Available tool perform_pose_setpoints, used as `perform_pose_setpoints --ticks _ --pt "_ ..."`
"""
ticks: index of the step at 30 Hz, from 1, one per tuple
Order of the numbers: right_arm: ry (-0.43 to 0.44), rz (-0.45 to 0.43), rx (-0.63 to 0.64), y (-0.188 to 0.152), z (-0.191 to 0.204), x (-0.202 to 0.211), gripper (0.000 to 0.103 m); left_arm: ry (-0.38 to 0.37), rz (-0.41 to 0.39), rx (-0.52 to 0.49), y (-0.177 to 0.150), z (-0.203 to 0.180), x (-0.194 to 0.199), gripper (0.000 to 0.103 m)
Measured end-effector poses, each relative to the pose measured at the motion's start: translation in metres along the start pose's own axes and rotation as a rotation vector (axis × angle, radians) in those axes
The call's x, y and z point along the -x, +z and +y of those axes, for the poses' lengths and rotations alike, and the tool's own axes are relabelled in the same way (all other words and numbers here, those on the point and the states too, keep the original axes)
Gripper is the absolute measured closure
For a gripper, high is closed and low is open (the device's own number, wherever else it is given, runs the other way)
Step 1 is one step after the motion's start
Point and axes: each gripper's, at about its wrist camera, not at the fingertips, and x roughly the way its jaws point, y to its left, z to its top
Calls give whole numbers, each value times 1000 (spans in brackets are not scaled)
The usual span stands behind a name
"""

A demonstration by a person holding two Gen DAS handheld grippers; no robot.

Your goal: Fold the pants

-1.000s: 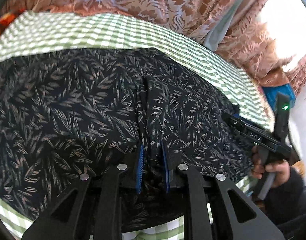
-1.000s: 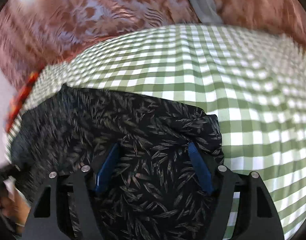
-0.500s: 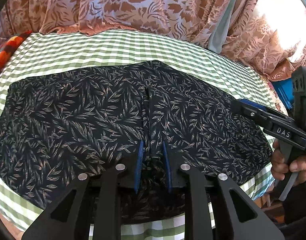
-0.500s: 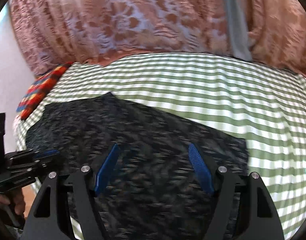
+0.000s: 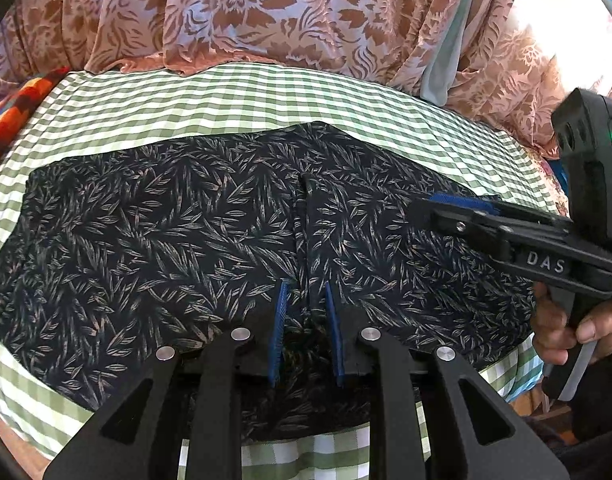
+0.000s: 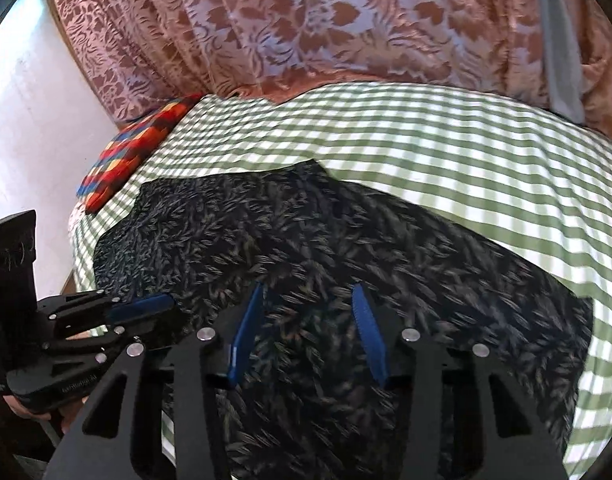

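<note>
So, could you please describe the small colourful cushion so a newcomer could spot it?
Start at the green checked bedspread under the floral curtain. The cushion lies at its far left corner, beyond the dark leaf-print pants, the only red, orange and blue patchwork item.

2 wrist fisheyes close above the pants (image 5: 166, 248), facing the curtain (image 5: 266, 12).

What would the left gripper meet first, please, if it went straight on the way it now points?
Most likely the dark leaf-print pants: the left gripper points along them toward the raised fold just ahead of its fingers. How high it sits above the cloth is unclear.
</note>
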Motion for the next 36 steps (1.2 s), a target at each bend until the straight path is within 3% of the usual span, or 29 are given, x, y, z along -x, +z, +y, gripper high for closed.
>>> perform_pose_setpoints --ticks 2,6,10,16,22,27,29,36 --pt "3 6 20 3 3 -3 48 14 -5 -2 0 0 0 74" --pt "13 37 70 10 5 -11 38 13 0 4 0 3 -3 74" --pt "-7 66 84 9 5 -28 39 18 0 0 0 3 -3 74" --pt "-137 64 126 2 11 -53 39 16 0 11 0 3 -4 73" --pt "-95 77 135 6 7 -49 39 -19 -15 34 -2 7 5 73" --pt "42 105 232 16 15 -40 40 -58 -49 57 -11 24 32 67" --pt "46 107 272 19 20 -38 40 -58 -59 90 -18 37 44 67" --pt "58 114 332 20 36 -50 43 -61 -91 352 -53 109 82 67"
